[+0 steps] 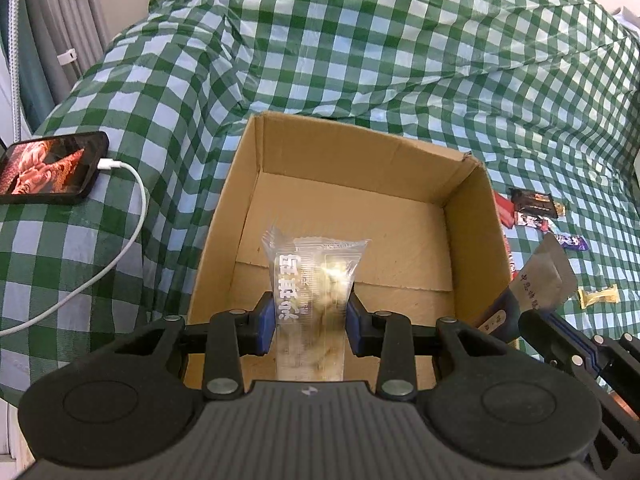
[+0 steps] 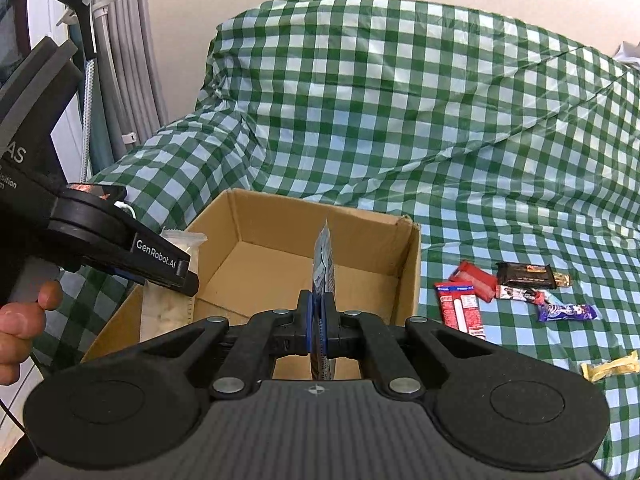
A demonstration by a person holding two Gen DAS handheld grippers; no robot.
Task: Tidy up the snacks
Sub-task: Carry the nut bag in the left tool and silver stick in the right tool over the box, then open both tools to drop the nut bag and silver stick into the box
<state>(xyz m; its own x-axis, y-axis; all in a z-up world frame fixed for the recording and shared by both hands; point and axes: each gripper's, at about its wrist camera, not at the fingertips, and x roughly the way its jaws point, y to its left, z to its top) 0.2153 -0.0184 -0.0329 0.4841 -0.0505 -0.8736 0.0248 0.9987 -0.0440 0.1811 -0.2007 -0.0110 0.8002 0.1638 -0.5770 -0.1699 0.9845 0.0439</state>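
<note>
An open cardboard box (image 1: 468, 232) (image 2: 408, 264) stands on the green checked cloth. My left gripper (image 1: 310, 320) is shut on a clear snack packet with white writing (image 1: 316, 280) and holds it over the box's near edge; it also shows at the left of the right wrist view (image 2: 176, 280). My right gripper (image 2: 319, 320) is shut on a thin silver-grey sachet (image 2: 323, 264), held edge-on over the box; the sachet shows in the left wrist view (image 1: 548, 276). The box floor looks bare.
Several loose snacks lie right of the box: red packs (image 2: 460, 304), a black bar (image 2: 526, 274), a purple bar (image 2: 568, 312), a yellow one (image 2: 612, 366). A phone (image 1: 52, 168) on a white cable (image 1: 128, 240) lies left of the box. Grey hoses stand at far left.
</note>
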